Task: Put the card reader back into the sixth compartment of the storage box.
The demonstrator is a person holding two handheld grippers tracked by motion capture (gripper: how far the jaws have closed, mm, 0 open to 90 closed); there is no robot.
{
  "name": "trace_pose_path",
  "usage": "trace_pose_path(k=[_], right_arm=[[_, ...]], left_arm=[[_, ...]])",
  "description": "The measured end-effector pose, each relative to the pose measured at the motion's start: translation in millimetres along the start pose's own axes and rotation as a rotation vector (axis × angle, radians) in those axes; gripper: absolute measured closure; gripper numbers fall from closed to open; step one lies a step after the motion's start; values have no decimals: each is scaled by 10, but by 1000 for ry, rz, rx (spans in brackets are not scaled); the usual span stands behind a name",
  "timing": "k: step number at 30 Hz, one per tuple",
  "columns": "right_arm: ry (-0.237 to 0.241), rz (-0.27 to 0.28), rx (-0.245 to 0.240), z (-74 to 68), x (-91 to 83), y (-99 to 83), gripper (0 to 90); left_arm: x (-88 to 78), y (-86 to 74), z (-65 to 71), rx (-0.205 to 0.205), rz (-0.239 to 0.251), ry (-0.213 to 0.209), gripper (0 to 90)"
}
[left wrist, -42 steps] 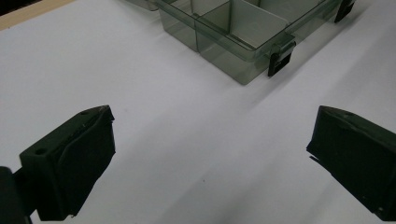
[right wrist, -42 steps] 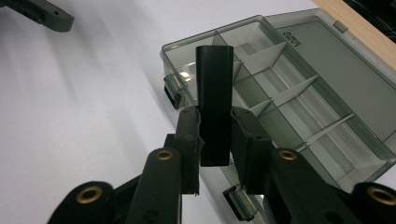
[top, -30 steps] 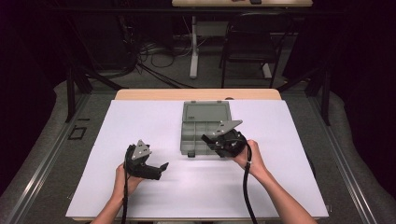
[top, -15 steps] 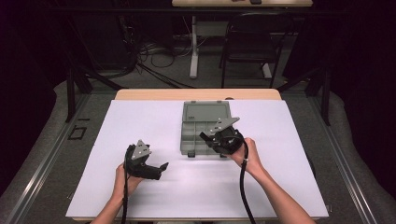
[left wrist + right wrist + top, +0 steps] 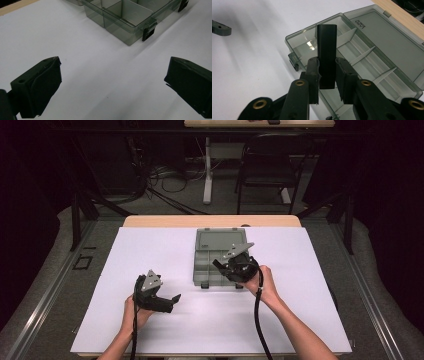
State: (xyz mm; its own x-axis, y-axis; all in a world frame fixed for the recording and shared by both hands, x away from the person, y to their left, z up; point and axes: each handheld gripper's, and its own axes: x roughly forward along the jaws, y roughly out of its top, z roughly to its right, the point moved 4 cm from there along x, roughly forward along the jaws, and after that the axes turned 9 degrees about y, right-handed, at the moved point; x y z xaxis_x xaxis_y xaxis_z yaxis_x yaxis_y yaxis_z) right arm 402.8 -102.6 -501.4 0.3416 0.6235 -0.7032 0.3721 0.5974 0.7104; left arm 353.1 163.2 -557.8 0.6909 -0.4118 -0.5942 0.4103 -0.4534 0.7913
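meanwhile right gripper (image 5: 327, 72) clamps a black bar (image 5: 326, 53) over the open compartment box (image 5: 387, 40); left gripper (image 5: 112, 82) gapes wide, empty, near table's front edge.

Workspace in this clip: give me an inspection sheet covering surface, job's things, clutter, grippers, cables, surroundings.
Surface: white sheet covering a wooden table.
Job's things: translucent grey compartment box, lid open flat; black bar clamped upright over its compartments.
Clutter: nothing seen.
Grippers: right gripper shut on the black bar above the box; left gripper open, jaws wide apart over bare sheet, nothing between them.
Cables: one black cable trails from the right gripper along the forearm; loose cables on the floor behind the table.
Surroundings: dark room, black chair, desk leg.
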Motion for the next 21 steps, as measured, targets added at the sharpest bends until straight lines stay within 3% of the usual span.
trace_pose_path(k=[21], right_arm=[[3, -18, 53, 52, 131, 112, 738]], left_arm=[[-9, 5, -2, 0, 8, 3, 0]])
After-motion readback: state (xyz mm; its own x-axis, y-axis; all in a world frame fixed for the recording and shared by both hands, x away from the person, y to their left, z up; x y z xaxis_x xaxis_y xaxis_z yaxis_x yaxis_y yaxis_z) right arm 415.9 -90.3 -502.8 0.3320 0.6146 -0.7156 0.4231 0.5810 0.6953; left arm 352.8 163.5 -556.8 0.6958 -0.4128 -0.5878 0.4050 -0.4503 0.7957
